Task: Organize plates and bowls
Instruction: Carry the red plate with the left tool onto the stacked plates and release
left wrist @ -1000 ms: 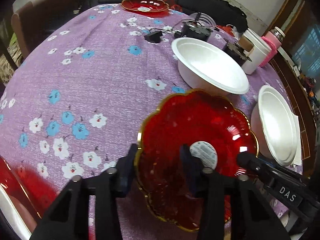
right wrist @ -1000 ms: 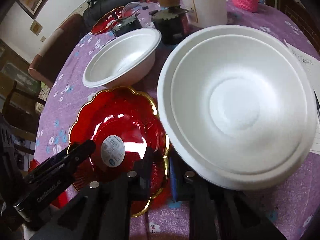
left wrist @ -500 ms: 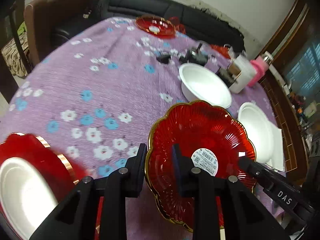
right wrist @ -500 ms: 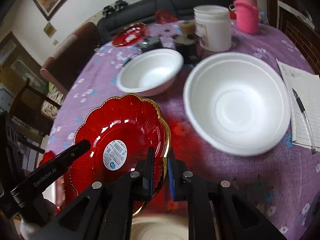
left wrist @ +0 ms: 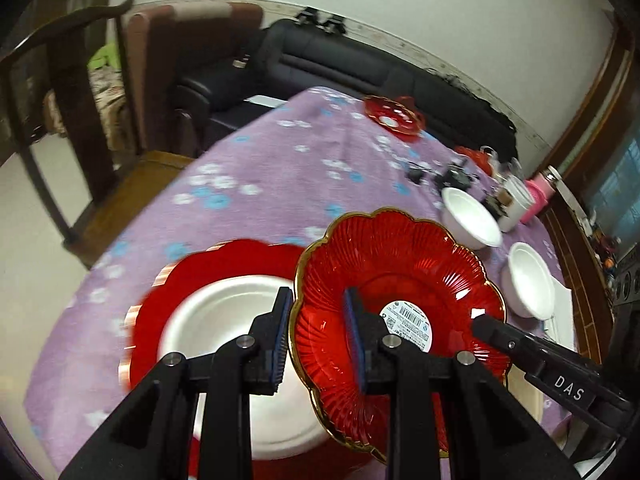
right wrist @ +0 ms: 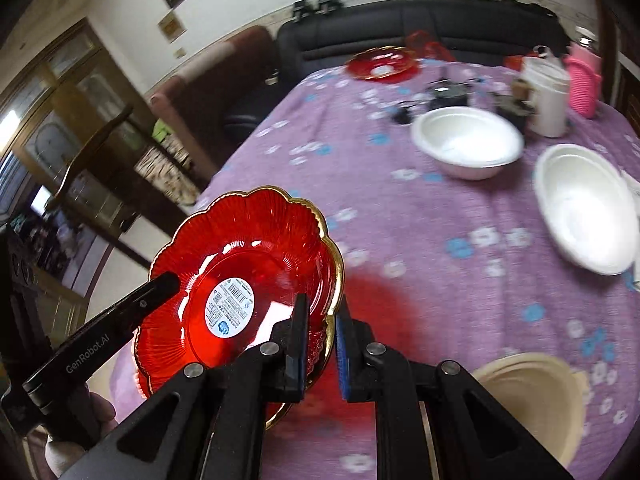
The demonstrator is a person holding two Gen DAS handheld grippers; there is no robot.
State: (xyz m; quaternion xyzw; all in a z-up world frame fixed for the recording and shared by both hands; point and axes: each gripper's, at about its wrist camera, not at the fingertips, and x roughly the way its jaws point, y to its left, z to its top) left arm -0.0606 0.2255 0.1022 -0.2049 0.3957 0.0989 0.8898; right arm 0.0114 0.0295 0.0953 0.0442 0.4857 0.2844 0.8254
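Observation:
A red glass plate (left wrist: 400, 264) with a scalloped gold rim and a white sticker hangs tilted above the purple flowered tablecloth (left wrist: 280, 184). My left gripper (left wrist: 318, 320) is shut on its left rim, one pad inside and one outside. The right gripper (right wrist: 322, 320) is shut on the opposite rim of the same plate (right wrist: 248, 248). Each view shows the other gripper's finger across the plate. Below and to the left lies another red plate (left wrist: 180, 276) with a white plate (left wrist: 224, 320) on it. Two white bowls (right wrist: 466, 140) (right wrist: 584, 204) stand farther back.
A third red plate (right wrist: 380, 65) sits at the table's far end by a black sofa (right wrist: 440, 20). A white cup (right wrist: 546, 96), a pink bottle (right wrist: 582, 76) and small dark items crowd the back right. A beige bowl (right wrist: 528, 396) is near the front edge. Wooden chairs (left wrist: 80, 92) stand left.
The left jaws closed onto the rim. Both grippers lifted the red plate off the table and carried it away from the white bowls, over the red plate bearing a white plate.

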